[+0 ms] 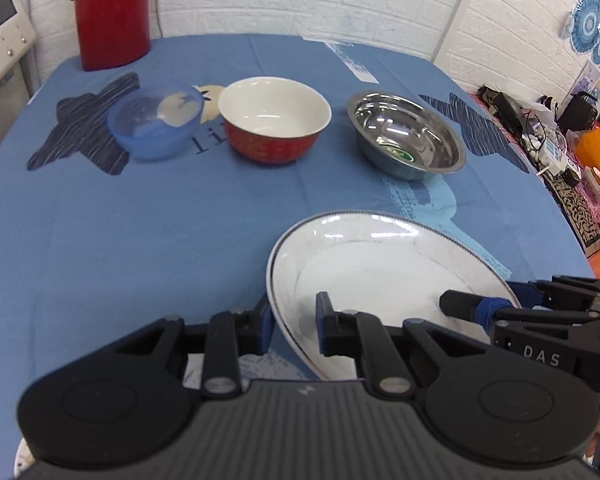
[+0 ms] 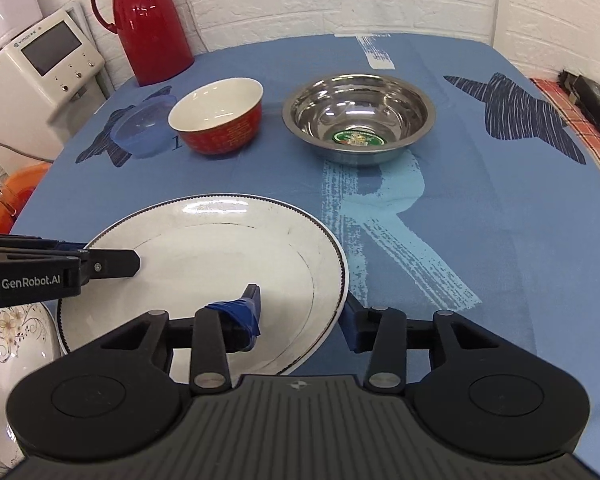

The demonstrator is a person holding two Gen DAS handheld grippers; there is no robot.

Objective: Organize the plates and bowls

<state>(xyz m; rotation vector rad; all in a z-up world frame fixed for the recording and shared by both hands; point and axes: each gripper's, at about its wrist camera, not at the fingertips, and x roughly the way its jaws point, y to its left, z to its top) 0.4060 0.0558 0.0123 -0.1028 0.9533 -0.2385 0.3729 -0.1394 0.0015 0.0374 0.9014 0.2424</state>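
two handheld grippers straddle opposite rims of a white plate [image 2: 220,264] on the blue tablecloth [image 2: 480,220]: the left gripper [image 1: 294,322] and the right gripper [image 2: 302,316] both stand parted, fingers either side of the rim, unclenched. beyond them sit a red bowl [image 2: 220,124], steel bowl [image 2: 358,118] and blue plastic bowl [image 1: 156,120].

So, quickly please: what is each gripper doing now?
Left gripper: open, jaws astride the left rim of the white plate.
Right gripper: open, jaws astride the plate's right rim.
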